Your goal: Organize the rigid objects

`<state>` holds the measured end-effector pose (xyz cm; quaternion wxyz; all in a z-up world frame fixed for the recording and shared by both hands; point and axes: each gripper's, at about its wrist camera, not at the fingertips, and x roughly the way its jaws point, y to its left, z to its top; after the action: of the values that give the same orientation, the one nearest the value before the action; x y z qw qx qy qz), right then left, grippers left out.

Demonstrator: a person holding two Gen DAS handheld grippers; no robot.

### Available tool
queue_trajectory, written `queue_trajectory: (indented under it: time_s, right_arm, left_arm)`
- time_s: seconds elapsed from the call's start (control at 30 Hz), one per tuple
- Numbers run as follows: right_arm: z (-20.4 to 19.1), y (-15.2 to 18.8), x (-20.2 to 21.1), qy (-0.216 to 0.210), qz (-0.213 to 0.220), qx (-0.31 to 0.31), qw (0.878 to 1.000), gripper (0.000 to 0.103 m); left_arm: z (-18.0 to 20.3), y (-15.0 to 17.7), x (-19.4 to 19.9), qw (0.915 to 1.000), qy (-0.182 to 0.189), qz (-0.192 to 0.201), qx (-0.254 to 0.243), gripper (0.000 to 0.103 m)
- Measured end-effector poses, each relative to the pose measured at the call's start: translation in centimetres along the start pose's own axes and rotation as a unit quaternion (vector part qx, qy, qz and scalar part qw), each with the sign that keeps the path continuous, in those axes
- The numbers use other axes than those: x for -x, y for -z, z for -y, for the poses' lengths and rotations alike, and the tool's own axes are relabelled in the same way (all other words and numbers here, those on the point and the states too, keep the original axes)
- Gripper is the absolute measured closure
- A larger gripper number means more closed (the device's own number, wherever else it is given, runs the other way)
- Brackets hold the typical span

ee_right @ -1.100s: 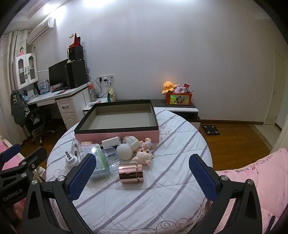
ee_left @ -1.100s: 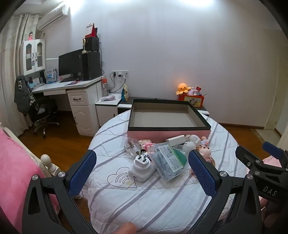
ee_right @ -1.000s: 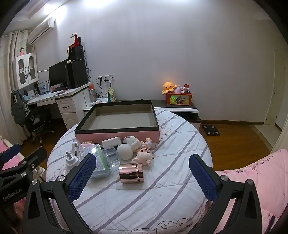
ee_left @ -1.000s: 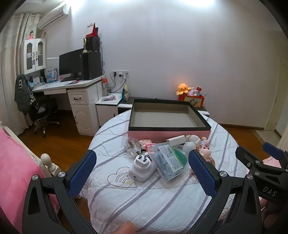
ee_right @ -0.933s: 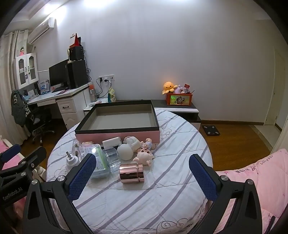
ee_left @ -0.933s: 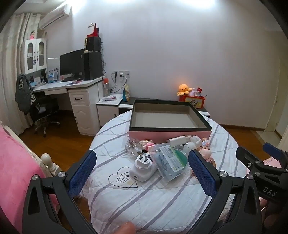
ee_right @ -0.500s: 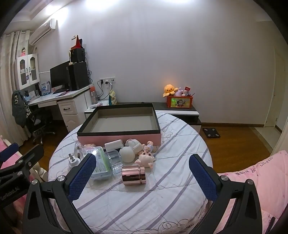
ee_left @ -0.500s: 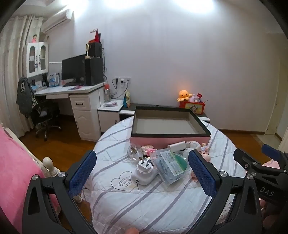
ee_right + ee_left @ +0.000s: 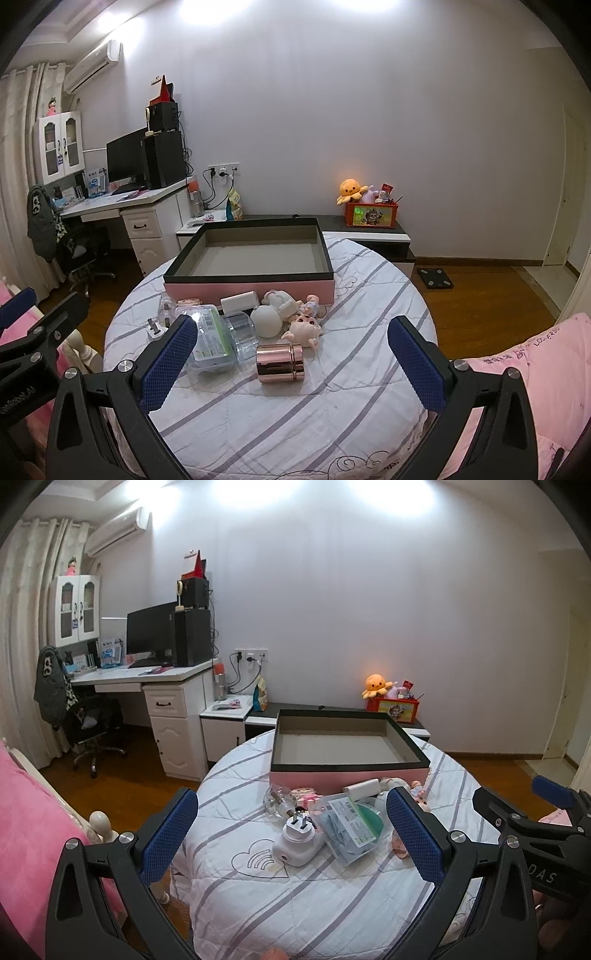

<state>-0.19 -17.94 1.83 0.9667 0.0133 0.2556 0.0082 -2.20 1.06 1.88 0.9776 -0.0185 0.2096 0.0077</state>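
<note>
A pink box with a black rim stands open and empty at the back of a round table. In front of it lie a white plug adapter, a clear plastic pack, a rose-gold tin, a white ball and small pig dolls. My left gripper is open and empty, above the table's near edge. My right gripper is open and empty, held short of the tin.
A white desk with monitor and an office chair stand left. A low cabinet with an orange plush and red box is behind the table. Pink bedding lies right, and pink bedding left.
Both grippers have tilted upward and pulled back slightly, so the table sits lower in each view. Nothing on the table has moved.
</note>
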Motion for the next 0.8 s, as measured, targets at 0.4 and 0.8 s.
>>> queue_trajectory:
  time_s: [0.4,0.8]
  right_arm:
    - [0.00,0.03,-0.04,0.001,0.001,0.000,1.000,0.000]
    - [0.11,0.05,-0.34,0.000,-0.002,0.000,1.000,0.000]
  left_arm:
    - [0.02,-0.03,0.14,1.0000,0.003,0.007,0.002,0.000]
    - [-0.40,0.42,0.01,1.0000,0.001,0.002,0.007,0.000]
